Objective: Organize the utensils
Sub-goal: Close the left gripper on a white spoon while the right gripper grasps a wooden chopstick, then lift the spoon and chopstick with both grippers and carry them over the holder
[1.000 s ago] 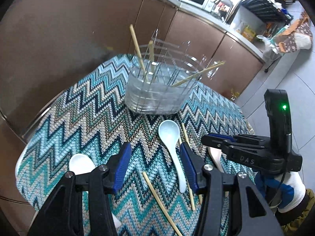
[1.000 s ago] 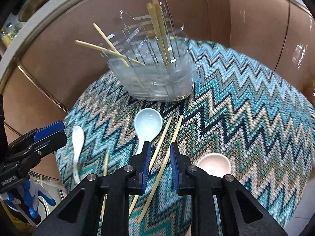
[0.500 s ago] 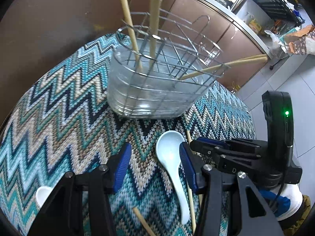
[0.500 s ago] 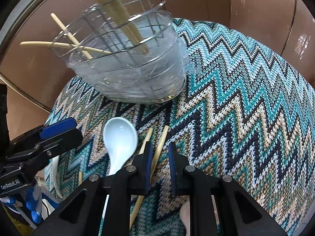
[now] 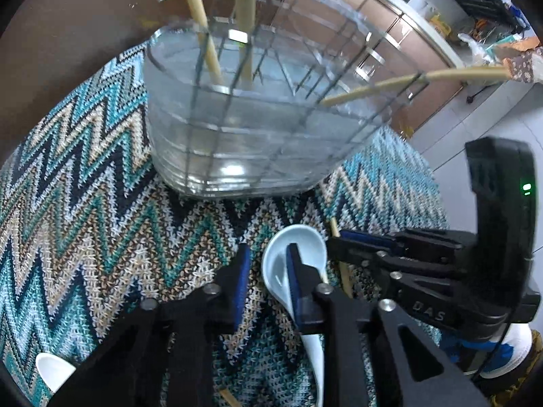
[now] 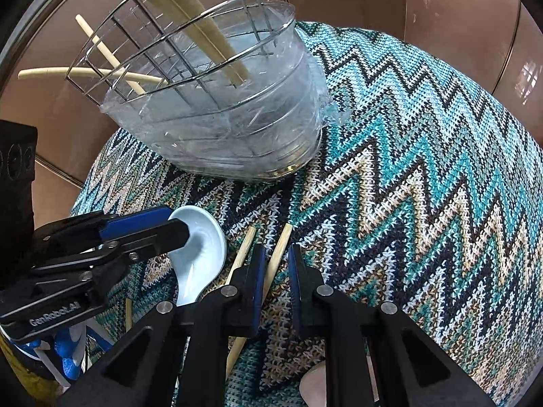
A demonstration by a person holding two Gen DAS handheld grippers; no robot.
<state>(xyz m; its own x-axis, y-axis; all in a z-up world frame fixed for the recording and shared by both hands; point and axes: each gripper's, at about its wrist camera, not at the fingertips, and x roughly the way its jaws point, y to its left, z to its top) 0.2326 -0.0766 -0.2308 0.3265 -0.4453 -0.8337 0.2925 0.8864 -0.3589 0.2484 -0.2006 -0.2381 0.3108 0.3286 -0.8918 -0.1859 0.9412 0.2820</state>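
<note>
A pale blue ceramic spoon [image 5: 305, 240] lies on the zigzag cloth [image 5: 85, 220], in front of the wire utensil holder [image 5: 258, 129], which has several chopsticks in it. My left gripper [image 5: 268, 261] is closing on the spoon's bowl rim, one pad inside the bowl and the other at the outer rim. The right wrist view shows the same grip on the spoon [image 6: 203, 254] by the left gripper [image 6: 176, 225]. My right gripper [image 6: 275, 257] is closing around a loose chopstick [image 6: 281, 240] that lies slanted between its pads with a small gap showing. A second chopstick [image 6: 242, 254] lies just left of it.
A white spoon [image 5: 51, 369] lies near the cloth's front left edge. A pinkish spoon [image 6: 315, 383] lies under my right gripper's body. Another chopstick [image 6: 128, 315] lies near the left edge. Brown cabinet fronts [image 6: 441, 17] curve closely behind the holder. The round table drops to a tiled floor [image 5: 475, 129].
Both grippers have come down and moved in toward the holder. The left jaws have narrowed from wide apart onto the blue spoon's bowl. The right jaws have narrowed slightly around the chopstick.
</note>
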